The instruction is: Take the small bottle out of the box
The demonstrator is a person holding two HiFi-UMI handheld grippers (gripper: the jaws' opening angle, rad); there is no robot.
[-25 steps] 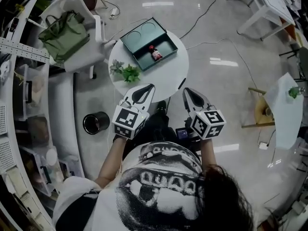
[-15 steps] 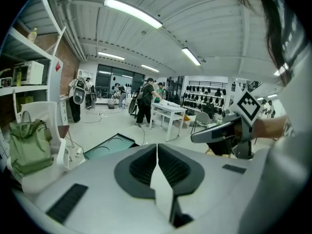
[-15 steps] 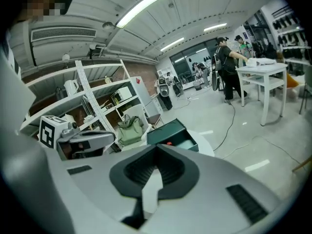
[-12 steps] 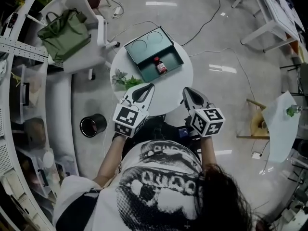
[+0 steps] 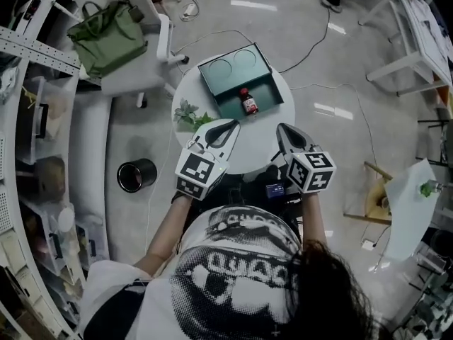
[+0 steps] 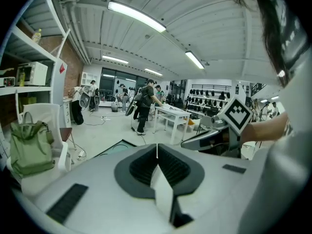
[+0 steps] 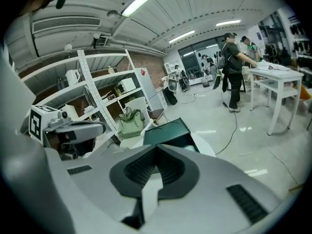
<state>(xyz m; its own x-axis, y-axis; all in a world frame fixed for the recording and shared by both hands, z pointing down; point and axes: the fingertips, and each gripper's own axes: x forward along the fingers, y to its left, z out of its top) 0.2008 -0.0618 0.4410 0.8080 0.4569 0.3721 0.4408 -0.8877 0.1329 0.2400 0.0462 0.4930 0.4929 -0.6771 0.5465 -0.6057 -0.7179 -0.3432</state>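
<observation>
Two tools hang over the near edge of the round white counter [image 5: 256,146], one in each of my hands. The left tool [image 5: 232,124] has its jaws pressed together with nothing between them. The right tool [image 5: 282,127] is likewise closed on nothing. Both point toward the box and are well short of it. Just beyond the left tool, a green sprig [image 5: 187,111] lies on the counter. Farther back sits the open teal box [image 5: 230,69]. The small bottle [image 5: 248,103], red-capped, is inside its nearer compartment; upright or lying, I cannot tell. Past the counter, a green bag [image 5: 107,37] rests on a white chair [image 5: 152,66].
</observation>
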